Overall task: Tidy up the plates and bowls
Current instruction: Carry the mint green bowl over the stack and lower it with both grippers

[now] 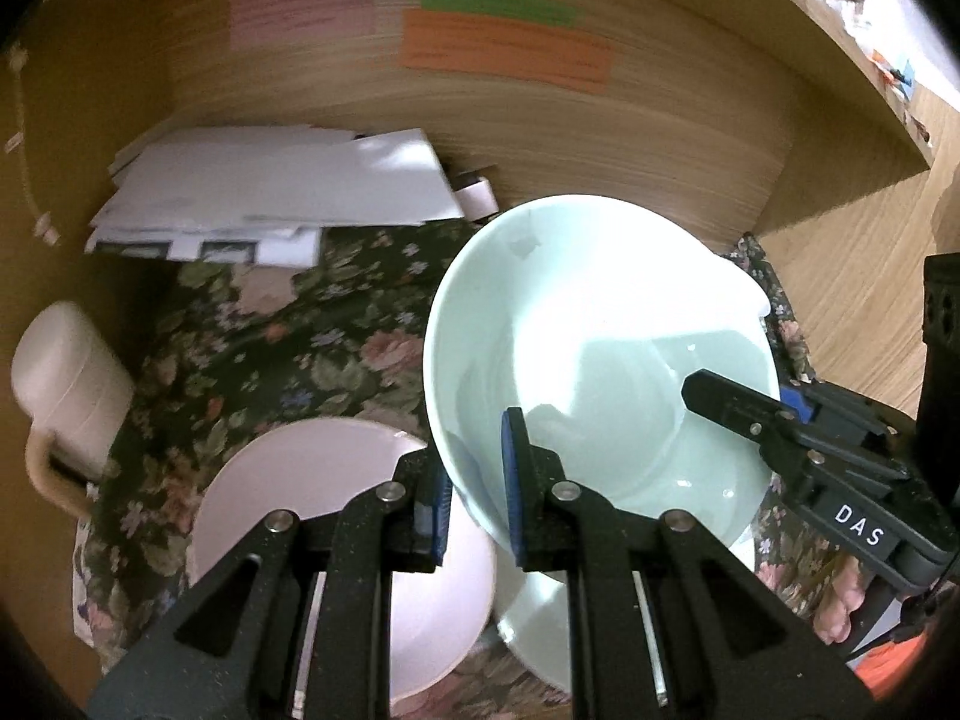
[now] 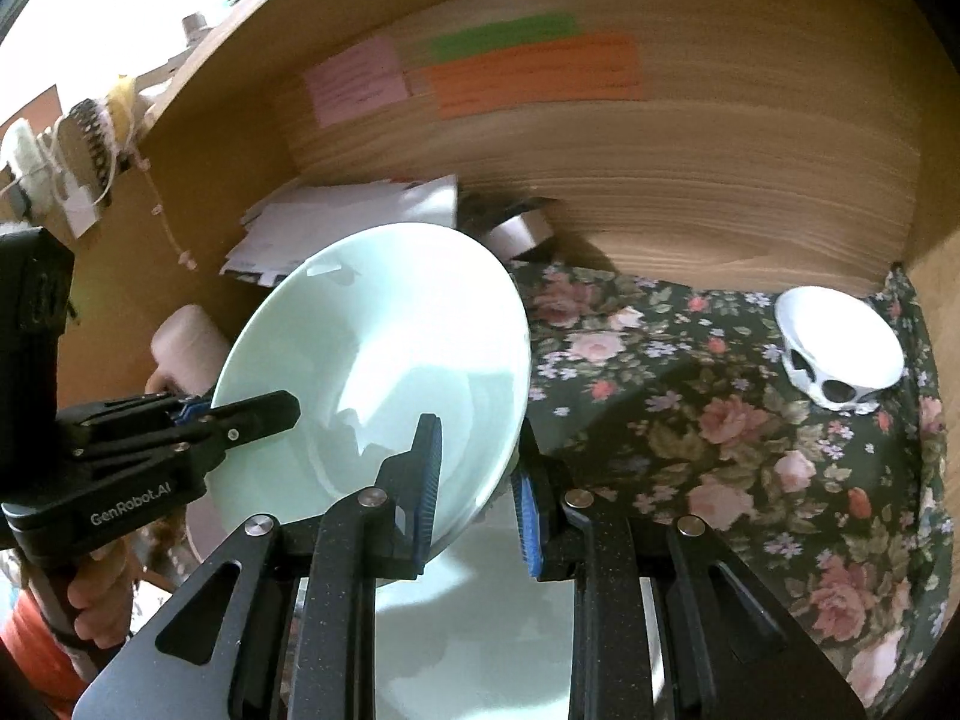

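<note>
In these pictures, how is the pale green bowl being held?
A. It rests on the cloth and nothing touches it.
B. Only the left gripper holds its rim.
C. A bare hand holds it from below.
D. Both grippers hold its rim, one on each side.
D: the left gripper and the right gripper are each closed on the rim of the tilted green bowl, at opposite sides, above the flowered cloth.

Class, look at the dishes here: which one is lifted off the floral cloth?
The mint-green bowl, gripped at its rim by both grippers; the pink plate lies flat on the cloth.
</note>
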